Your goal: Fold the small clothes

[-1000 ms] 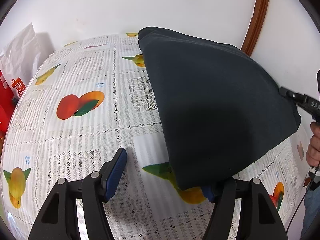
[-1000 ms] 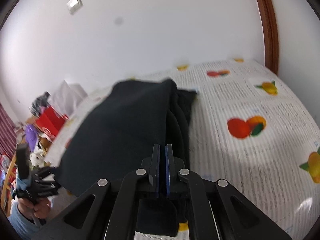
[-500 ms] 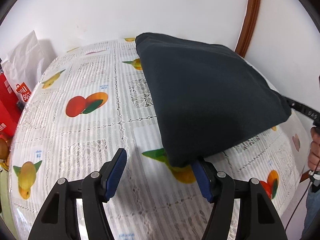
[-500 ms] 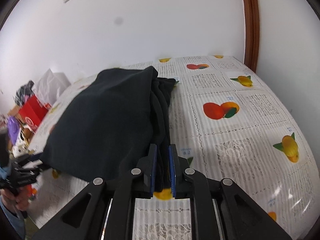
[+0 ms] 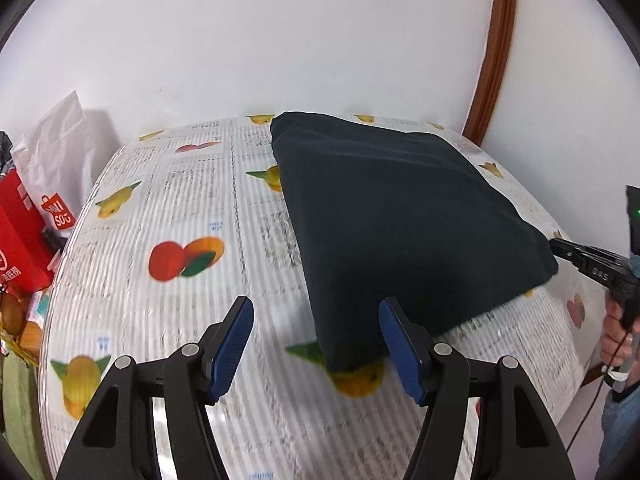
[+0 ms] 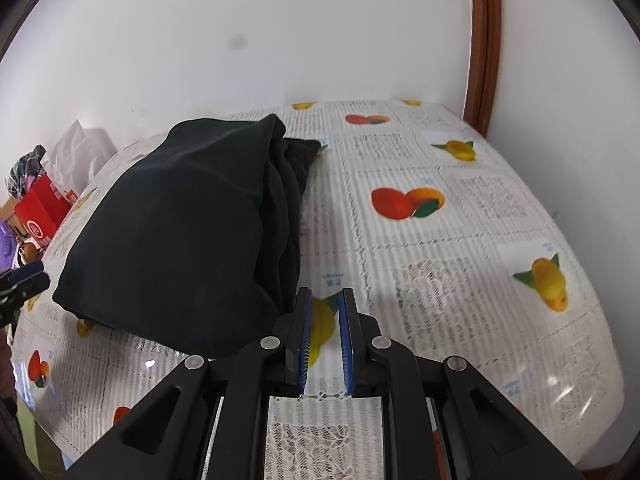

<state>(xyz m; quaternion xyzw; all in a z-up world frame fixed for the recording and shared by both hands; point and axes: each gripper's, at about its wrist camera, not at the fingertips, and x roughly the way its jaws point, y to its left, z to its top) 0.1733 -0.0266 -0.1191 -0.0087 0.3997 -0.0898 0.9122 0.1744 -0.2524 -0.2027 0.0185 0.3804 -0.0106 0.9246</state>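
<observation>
A dark folded garment [image 5: 400,224] lies flat on the fruit-print tablecloth [image 5: 180,248]. My left gripper [image 5: 316,344] is open and empty, its right pad just beside the garment's near corner. In the right wrist view the garment [image 6: 180,224] lies left of my right gripper [image 6: 325,334], whose jaws stand slightly apart with nothing between them, just off the garment's near edge. The right gripper also shows at the right edge of the left wrist view [image 5: 560,246], at the garment's right corner.
A red bag [image 5: 20,236] and a white bag [image 5: 60,152] stand past the table's left end. A white wall and a brown door frame [image 5: 496,52] are behind. The table's edge [image 6: 580,392] curves near the right gripper.
The garment has been lowered flat onto the table. My right gripper has let go of it and opened slightly. My left gripper has drawn back from its corner.
</observation>
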